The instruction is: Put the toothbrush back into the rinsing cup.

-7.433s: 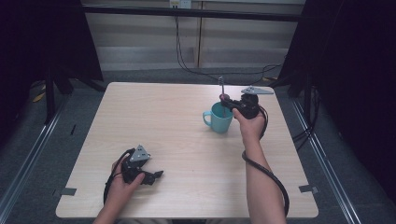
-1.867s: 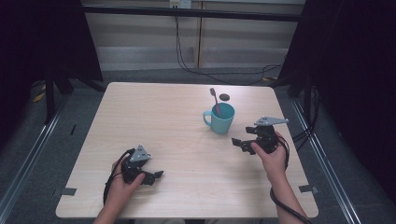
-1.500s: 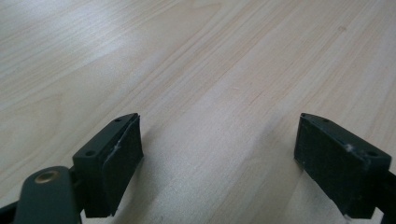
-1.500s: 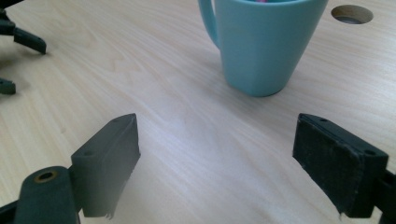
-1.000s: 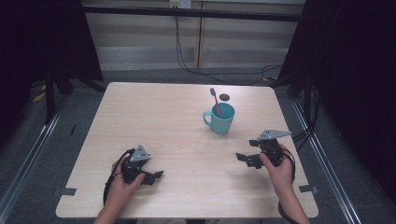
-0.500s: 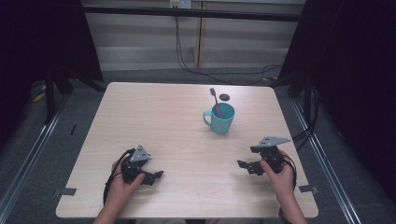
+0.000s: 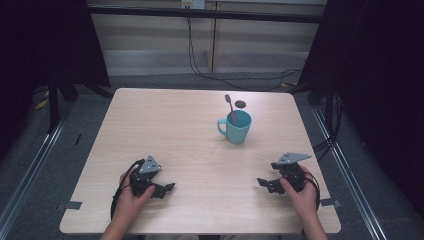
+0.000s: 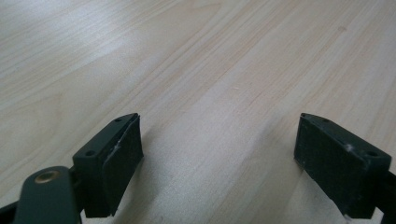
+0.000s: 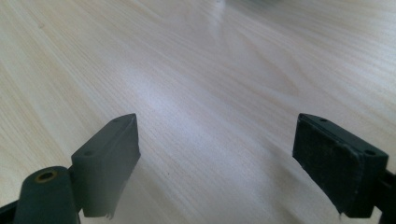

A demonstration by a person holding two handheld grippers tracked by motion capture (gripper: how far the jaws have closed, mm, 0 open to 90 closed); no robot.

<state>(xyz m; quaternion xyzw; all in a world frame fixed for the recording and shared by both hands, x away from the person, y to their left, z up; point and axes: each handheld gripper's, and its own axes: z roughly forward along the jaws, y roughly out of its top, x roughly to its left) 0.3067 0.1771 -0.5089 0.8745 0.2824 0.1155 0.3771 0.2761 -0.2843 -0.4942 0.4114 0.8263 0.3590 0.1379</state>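
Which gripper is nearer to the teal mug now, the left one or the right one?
The right gripper is nearer, below and slightly right of the teal mug. The left gripper rests farther away, toward the table's near-left part.

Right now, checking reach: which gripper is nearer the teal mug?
The right gripper: it rests on the mug's side of the table; the left gripper sits across, farther off.

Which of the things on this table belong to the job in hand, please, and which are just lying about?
Job in hand:
- teal ceramic mug
- pink-handled toothbrush standing in it
- right gripper, open, resting on the light wooden table

Lying about:
- small dark round disc behind the mug
- left gripper, open, idle
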